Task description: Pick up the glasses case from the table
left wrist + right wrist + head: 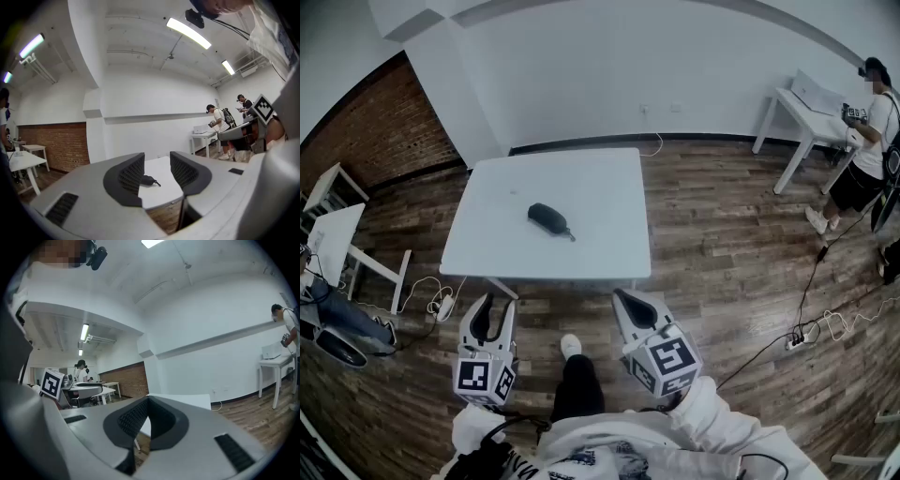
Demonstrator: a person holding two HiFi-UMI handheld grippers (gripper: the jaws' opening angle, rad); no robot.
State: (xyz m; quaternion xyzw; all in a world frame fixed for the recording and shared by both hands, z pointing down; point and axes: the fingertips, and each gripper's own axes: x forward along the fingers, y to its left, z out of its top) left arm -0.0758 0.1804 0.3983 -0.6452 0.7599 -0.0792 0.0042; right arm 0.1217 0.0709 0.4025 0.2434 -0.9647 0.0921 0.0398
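Note:
A dark oblong glasses case (pixel 548 217) with a short strap lies near the middle of the white square table (pixel 581 178). Both grippers hang in front of the table's near edge, well short of the case. My left gripper (pixel 492 307) stands open with nothing between its jaws; in the left gripper view (pixel 157 163) the case (pixel 147 180) shows through the gap, far off on the table (pixel 161 190). My right gripper (pixel 628 302) is shut and empty; in the right gripper view (pixel 148 401) its tips meet, and the table (pixel 180 398) is behind them.
A person (pixel 862 141) stands at a white desk (pixel 806 98) at the back right. Cables and a power strip (pixel 797 339) lie on the wooden floor to the right, another strip (pixel 443 305) by the table's left leg. A second desk (pixel 337 234) stands at the left.

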